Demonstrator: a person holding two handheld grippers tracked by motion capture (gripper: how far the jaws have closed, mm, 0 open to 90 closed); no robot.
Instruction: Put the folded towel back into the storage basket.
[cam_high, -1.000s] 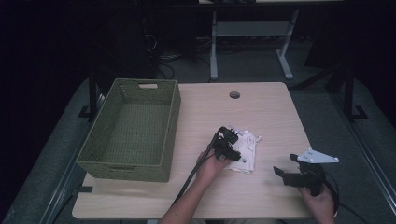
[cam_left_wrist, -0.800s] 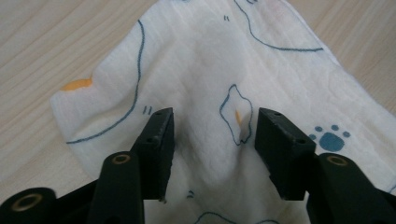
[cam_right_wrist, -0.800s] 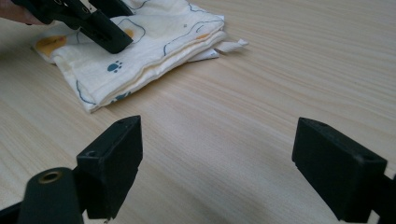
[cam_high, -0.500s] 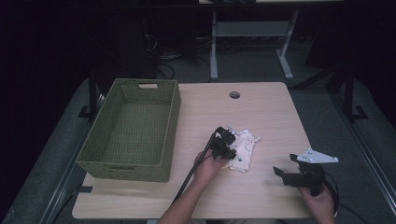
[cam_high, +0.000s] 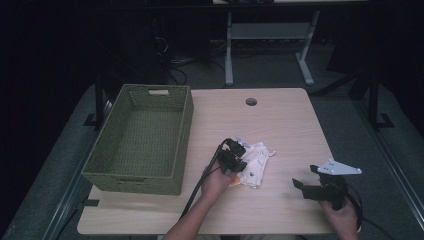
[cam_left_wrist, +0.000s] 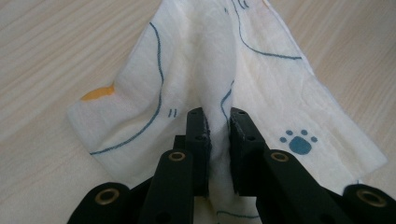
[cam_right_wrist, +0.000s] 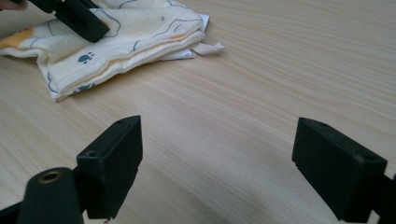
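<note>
Since the earlier frame, your left gripper (cam_high: 235, 157) has just been closing its jaws, and they now pinch a raised fold of the cream cotton cloth printed with blue lines and paw marks (cam_left_wrist: 224, 88); the cloth has bunched slightly toward your hand.

Nearest you, at the right, your right gripper (cam_high: 312, 182) hangs just over bare wood with its jaws wide apart and nothing between them, well apart from the cloth. At centre, the cloth lies crumpled on the pale wood-grain table (cam_high: 280, 130), most of it flat while the pinched ridge stands up between the pads.

Risk, in my judgement: the hold takes one thin fold only. Lift sharply and the fabric could slip out, or the loose layers could unfold, hang low and drag on the table.

Farther left stands the green woven rectangular basket (cam_high: 150, 95), open-topped, nothing inside. Its near wall rises between cloth and interior; a trailing corner may catch that rim. The round cable hole (cam_high: 251, 101) lies beyond, clear of the work.
</note>
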